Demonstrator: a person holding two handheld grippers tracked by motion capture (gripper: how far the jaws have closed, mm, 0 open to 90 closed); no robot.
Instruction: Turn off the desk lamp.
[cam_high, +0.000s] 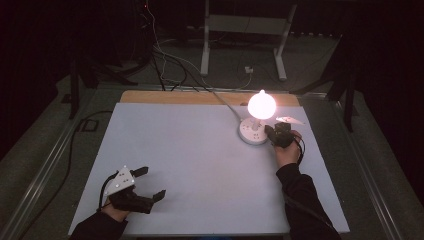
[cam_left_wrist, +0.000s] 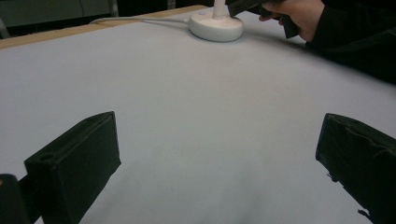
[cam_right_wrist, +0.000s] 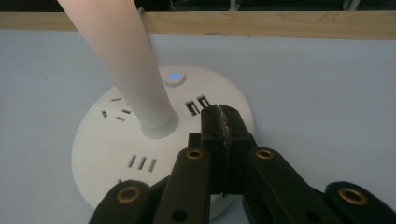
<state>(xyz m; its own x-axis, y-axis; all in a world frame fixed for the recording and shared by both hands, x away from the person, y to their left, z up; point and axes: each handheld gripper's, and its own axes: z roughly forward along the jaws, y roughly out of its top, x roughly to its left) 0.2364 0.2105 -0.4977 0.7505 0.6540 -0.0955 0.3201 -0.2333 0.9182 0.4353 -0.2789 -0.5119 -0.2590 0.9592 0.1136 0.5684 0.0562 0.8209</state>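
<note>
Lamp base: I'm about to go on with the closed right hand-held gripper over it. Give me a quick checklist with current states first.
1. Lamp lit: ok, bulb glows.
2. Blue button on lamp base in view: ok, behind the stem.
3. Right hand-held gripper shut, nothing between jaws: ok.
4. Tip over base, near the USB sockets, short of the button: ok; contact with base: cannot tell.
5. Left hand-held gripper open, resting near the front of the table, away from lamp: ok.
6. Lamp cord runs off behind the base, away from the grippers: ok.

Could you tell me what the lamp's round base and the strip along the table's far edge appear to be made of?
The lamp base looks like smooth matte white plastic, with moulded socket slots. The far edge strip looks like pale bare wood, showing grain lines.
</note>
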